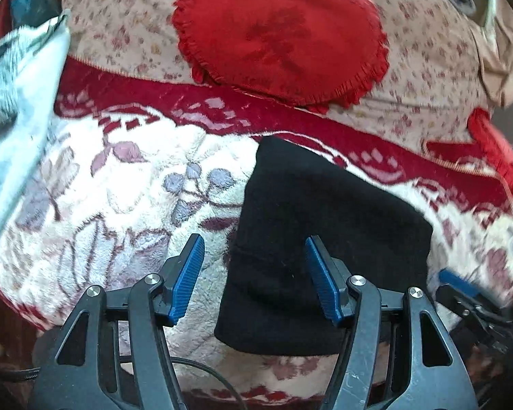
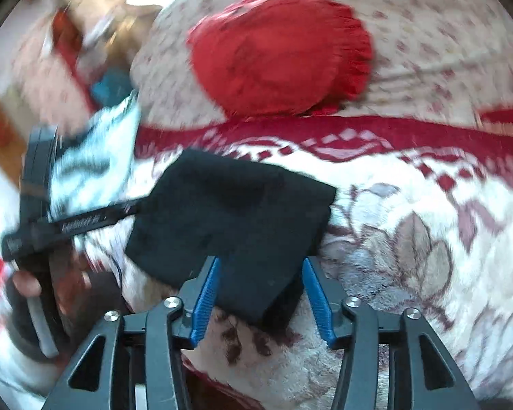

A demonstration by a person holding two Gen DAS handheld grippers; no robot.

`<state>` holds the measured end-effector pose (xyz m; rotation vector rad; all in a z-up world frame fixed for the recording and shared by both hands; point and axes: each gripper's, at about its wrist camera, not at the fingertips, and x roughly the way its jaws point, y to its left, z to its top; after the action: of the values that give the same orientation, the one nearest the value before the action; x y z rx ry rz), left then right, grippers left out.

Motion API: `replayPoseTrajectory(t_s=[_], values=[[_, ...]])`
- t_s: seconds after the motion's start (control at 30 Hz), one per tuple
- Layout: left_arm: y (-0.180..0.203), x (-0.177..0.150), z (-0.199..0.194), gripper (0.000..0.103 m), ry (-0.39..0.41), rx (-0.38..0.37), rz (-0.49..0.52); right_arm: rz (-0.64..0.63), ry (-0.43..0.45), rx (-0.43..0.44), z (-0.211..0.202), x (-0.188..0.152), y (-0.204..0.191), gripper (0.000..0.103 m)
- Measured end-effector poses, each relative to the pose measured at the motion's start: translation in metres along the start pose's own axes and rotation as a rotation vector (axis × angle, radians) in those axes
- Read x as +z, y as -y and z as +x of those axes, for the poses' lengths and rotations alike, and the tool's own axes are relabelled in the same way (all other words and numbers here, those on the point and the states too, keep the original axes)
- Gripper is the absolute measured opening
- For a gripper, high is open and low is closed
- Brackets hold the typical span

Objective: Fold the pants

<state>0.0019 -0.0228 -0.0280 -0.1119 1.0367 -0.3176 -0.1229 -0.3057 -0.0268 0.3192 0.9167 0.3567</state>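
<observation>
Here we are over the bed, and the black pants (image 1: 325, 239) already lie as a compact folded bundle on the floral fleece blanket (image 1: 136, 205), toward its near edge, well short of the red border band that runs across the far side. The left gripper (image 1: 254, 276) hangs over the bundle's near left edge with its 2 blue pads spread wide, nothing between them. The right gripper (image 2: 261, 294) sits over the near right corner of the bundle, jaws apart too, holding nothing; in the left wrist view you catch it peeking in at the right, just beside the cloth. My read: the folding looks all but done, and this is the release-and-check beat. Both views are smeared, so the tools seem to be on the move, though which way I cannot tell. If 1 more fold is wanted, the next move calls for both pads closing low on the near edge, pinching every layer together, since soft knit like this will slip and fan open if only the top layer is caught. The red heart cushion (image 1: 280, 34) sits well apart on the flowered quilt (image 1: 427, 68) beyond.
</observation>
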Motion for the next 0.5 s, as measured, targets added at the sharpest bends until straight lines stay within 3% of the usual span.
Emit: replayPoseTrajectory(t_s=[0.13, 0.23, 0.37, 0.5], values=[[-0.01, 0.001, 0.017, 0.062, -0.054, -0.035, -0.04, 0.15, -0.047, 0.068, 0.021, 0.0, 0.026, 0.052], [-0.01, -0.002, 0.029, 0.078, -0.081, -0.084, -0.058, 0.166, -0.076, 0.104, 0.044, 0.002, 0.031, 0.055], [-0.01, -0.005, 0.046, 0.087, -0.124, -0.158, -0.096, 0.229, -0.054, 0.174, 0.06, 0.005, 0.04, 0.06], [-0.005, -0.006, 0.051, 0.085, -0.116, -0.179, -0.102, 0.192, -0.036, 0.171, 0.064, 0.012, 0.035, 0.051]])
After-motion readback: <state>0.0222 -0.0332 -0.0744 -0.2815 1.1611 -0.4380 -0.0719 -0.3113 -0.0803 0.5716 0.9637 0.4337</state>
